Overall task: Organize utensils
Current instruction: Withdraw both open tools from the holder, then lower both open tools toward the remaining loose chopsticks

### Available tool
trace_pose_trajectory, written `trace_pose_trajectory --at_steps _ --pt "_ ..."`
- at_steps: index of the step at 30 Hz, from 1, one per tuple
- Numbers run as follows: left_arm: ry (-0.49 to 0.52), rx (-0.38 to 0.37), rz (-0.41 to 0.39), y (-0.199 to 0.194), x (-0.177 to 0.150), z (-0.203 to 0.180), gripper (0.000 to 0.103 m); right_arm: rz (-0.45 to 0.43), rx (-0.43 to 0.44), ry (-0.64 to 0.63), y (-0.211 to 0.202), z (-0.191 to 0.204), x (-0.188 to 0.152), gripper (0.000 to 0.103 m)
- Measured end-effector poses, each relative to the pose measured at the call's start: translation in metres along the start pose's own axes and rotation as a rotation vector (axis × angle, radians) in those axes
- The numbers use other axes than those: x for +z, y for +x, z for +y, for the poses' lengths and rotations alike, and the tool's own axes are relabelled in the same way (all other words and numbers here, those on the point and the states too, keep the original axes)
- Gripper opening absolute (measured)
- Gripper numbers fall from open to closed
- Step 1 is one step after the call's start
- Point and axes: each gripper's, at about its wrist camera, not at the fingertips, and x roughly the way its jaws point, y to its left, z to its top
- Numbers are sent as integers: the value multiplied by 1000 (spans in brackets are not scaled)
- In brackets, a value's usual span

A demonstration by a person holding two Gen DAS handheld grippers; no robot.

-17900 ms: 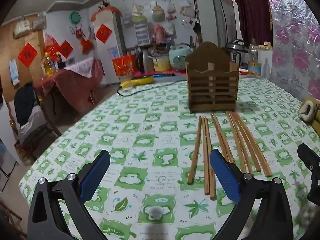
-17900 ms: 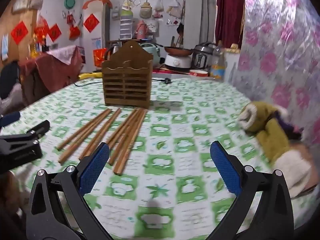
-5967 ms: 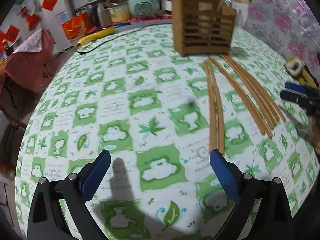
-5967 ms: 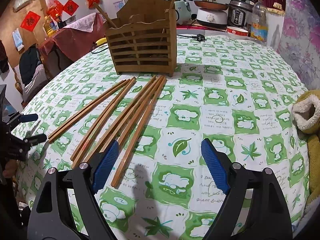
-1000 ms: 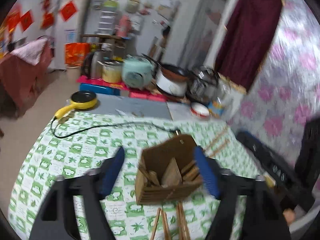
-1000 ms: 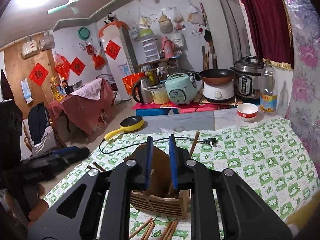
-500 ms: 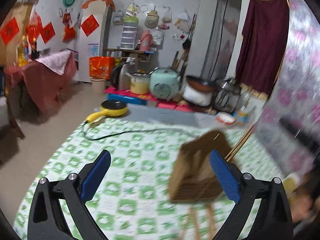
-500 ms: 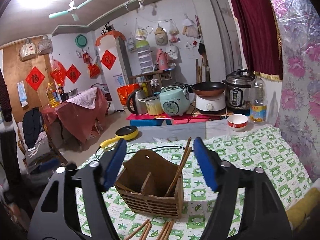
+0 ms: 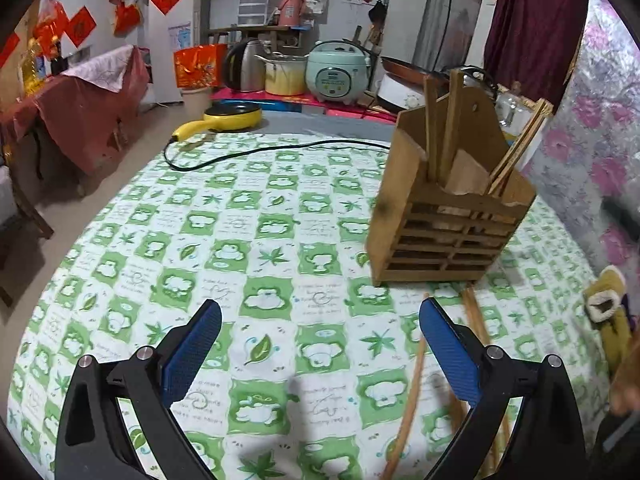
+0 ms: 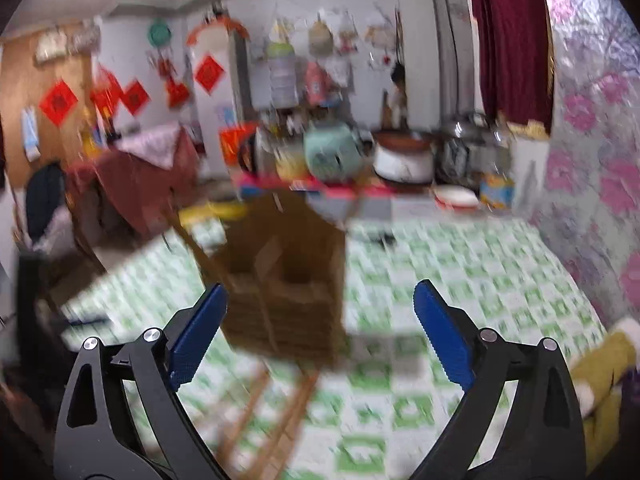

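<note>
A slatted wooden utensil holder (image 9: 448, 220) stands on the green-and-white checked tablecloth (image 9: 224, 240). Chopsticks lean in its left and right compartments (image 9: 516, 148). Loose wooden chopsticks (image 9: 408, 396) lie on the cloth in front of it. My left gripper (image 9: 320, 332) hovers open above the cloth, left of those chopsticks, with nothing between its blue pads. In the blurred right wrist view, the holder (image 10: 280, 276) sits ahead and loose chopsticks (image 10: 280, 412) lie below it. My right gripper (image 10: 318, 316) is opening, its jaws wide apart and empty.
A black cable (image 9: 248, 152) crosses the far side of the table near a yellow pan (image 9: 228, 116). A yellow-and-white slipper (image 9: 608, 308) lies at the right edge. Cookers and a kettle (image 9: 336, 72) stand behind the table.
Both grippers have dropped toward the table, away from the holder's top. The right gripper went from nearly shut to wide open. The left gripper also widened. More chopsticks now stand in the holder.
</note>
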Motion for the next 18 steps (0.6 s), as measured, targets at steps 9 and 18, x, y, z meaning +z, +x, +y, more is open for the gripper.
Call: trace_pose_trajectory --at_steps 9,18 --pt "102 15 99 6 -40 -10 97 273 75 -42 9 -16 -76 91" --pt "126 -37 150 -4 -73 -5 97 363 144 -226 -11 15 -117 91"
